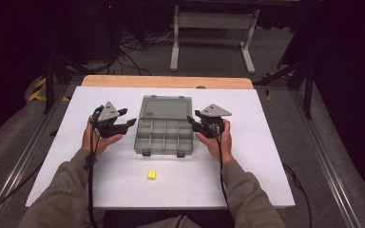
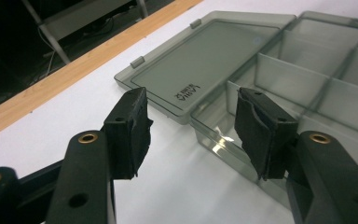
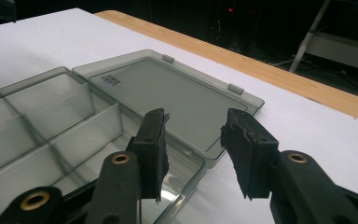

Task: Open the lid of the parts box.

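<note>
Clear compartment organizer box [image 1: 164, 135] at frame center in the high view, lid [image 1: 165, 107] flung flat behind. Left gripper [image 1: 123, 124] and right gripper [image 1: 193, 122] flanking it, both half open, empty. Probably about to start: next, reaching the yellow piece [image 1: 152, 175] lower center.

Open grey compartment box [image 1: 164, 130], mid-table

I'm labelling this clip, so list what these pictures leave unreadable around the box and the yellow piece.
- Yellow piece, high view: too small to tell what it is.
- Box: its near part is cut off by the bottom edge and the fingers in the left gripper view; likewise behind the fingers in the right gripper view.
- Lid marking, left gripper view: too small to read.
</note>
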### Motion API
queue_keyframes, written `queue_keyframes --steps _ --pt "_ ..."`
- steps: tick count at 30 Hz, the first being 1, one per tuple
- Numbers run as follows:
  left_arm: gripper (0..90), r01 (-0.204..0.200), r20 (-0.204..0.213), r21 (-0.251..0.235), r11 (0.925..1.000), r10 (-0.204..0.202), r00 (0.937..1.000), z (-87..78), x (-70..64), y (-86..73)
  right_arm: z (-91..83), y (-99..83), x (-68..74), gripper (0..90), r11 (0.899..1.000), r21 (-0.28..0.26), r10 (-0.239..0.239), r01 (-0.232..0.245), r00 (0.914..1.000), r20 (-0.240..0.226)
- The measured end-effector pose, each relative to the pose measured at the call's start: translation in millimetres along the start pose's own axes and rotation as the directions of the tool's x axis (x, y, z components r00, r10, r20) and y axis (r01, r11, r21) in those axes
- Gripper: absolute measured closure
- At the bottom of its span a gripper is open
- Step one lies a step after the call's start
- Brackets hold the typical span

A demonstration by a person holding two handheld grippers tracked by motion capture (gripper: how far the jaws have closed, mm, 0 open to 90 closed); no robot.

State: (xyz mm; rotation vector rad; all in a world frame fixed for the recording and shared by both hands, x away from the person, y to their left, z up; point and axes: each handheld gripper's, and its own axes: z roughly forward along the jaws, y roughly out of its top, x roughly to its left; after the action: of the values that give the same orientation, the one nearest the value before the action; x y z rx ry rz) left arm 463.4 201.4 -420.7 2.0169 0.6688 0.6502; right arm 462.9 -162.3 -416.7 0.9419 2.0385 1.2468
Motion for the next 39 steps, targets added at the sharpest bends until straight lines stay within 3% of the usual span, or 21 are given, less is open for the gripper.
queue_keyframes --steps 7,11,17,23,31,34,39 --pt "40.9 -0.049 0.001 -0.032 0.9983 0.049 0.9988 -17.7 -12.9 -3.1 -17.3 -2.9 10.0 55.9 0.999 -0.032 -0.044 0.043 0.9979 -0.048" --pt "38.5 -0.031 -0.002 -0.055 0.9980 0.031 0.9995 -23.0 -19.3 -10.7 -26.8 -6.2 15.9 54.7 0.997 -0.051 -0.064 0.061 0.9954 -0.072" --pt "35.8 -0.050 -0.007 -0.079 0.9956 0.050 0.9987 -33.2 -26.8 -15.3 -37.6 -11.4 25.1 53.8 0.993 -0.081 -0.092 0.085 0.9923 -0.083" --pt "33.0 -0.061 -0.007 -0.108 0.9922 0.061 0.9981 -45.8 -34.9 -22.7 -46.3 -12.4 36.9 50.2 0.988 -0.103 -0.129 0.116 0.9837 -0.125" --pt "27.7 -0.087 0.027 -0.143 0.9859 0.092 0.9954 -60.5 -49.8 -31.5 -57.1 -13.0 49.9 45.9 0.981 -0.119 -0.170 0.150 0.9692 -0.178" --pt "25.5 -0.101 0.026 -0.143 0.9845 0.106 0.9940 -65.0 -54.6 -34.8 -61.4 -12.6 55.5 44.9 0.977 -0.125 -0.194 0.171 0.9607 -0.199" --pt "22.7 -0.088 0.042 -0.160 0.9833 0.096 0.9946 -73.3 -61.2 -41.8 -65.9 -14.3 68.6 43.7 0.971 -0.124 -0.231 0.206 0.9425 -0.242"
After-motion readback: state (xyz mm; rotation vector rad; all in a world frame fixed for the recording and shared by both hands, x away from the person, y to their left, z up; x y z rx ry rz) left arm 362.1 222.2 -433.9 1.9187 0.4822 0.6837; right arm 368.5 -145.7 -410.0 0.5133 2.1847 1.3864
